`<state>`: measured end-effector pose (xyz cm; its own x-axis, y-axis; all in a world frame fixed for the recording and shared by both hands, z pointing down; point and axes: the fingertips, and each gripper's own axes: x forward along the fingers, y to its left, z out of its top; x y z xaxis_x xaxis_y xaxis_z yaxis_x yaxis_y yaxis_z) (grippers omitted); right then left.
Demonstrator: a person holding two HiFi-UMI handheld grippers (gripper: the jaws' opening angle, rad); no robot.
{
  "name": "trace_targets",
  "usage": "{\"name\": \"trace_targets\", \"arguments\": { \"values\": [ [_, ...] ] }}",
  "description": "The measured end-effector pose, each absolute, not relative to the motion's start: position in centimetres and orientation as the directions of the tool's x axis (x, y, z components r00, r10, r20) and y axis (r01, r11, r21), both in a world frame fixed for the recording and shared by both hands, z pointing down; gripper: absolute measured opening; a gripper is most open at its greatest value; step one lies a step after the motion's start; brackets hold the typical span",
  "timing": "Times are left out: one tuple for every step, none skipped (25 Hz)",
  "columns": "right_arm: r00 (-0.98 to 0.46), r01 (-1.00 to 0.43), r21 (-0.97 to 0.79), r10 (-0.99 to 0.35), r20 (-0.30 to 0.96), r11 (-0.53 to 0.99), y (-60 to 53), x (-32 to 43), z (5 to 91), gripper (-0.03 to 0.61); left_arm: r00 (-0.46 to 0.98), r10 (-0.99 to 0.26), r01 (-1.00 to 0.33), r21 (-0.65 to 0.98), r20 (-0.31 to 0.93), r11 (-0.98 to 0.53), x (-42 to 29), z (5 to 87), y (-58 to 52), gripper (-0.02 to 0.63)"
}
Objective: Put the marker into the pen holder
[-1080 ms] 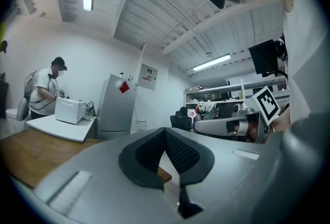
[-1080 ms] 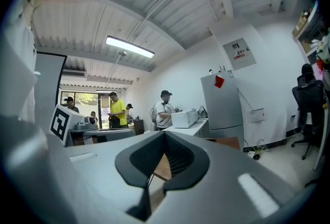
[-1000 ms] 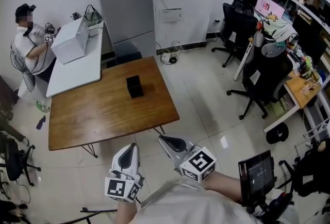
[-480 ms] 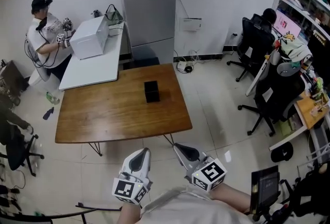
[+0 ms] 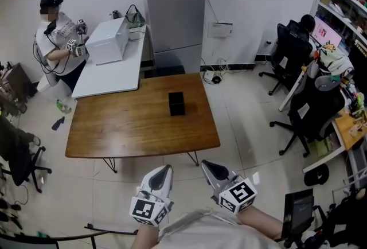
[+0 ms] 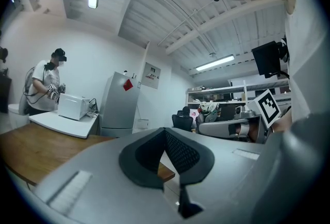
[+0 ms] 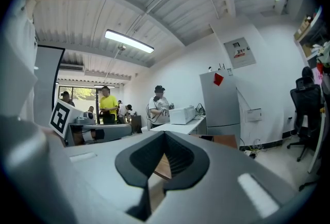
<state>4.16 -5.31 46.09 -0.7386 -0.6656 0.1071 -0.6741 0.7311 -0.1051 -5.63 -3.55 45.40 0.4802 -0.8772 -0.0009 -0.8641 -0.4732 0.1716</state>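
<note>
Holding: nothing in either tool. The left gripper [image 5: 165, 170] has its jaws pressed together at the tips, and so does the right gripper [image 5: 207, 165]. Each gripper view shows only bare pads meeting.
Pen holder: a small black box [image 5: 176, 102] standing upright on the wooden table [image 5: 114, 127]. It is ahead of both grippers, well apart from them, roughly on the line running out between the two.
Marker: not seen in any view. None shows on the wood around the holder, and the holder's inside is too dark and small to read.
Marker axis: cannot be told, neither which way it points nor how its length runs.
Step in hand: by my reading this fits two stages. The marker may be somewhere out of view and not in the holder, or it may already stand inside the holder with the grippers held clear.
Next move: not settled by these views. Both grippers hang short of the table's near edge, so any reach must first cross that gap.
</note>
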Motion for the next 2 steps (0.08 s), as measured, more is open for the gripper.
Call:
{"name": "trace_targets", "arguments": {
  "values": [
    [-0.737,-0.676,-0.104,-0.667,0.11,0.729,-5.38,4.24,46.22,0.0,0.479,-0.878,-0.865,0.168,-0.002,-0.473,-5.65,45.57,-3.52,0.014],
    [-0.735,-0.678,-0.104,-0.669,0.113,0.727,-5.45,4.33,46.36,0.0,0.479,-0.878,-0.866,0.165,-0.004,-0.473,-5.66,45.75,-3.49,0.014]
  ]
}}
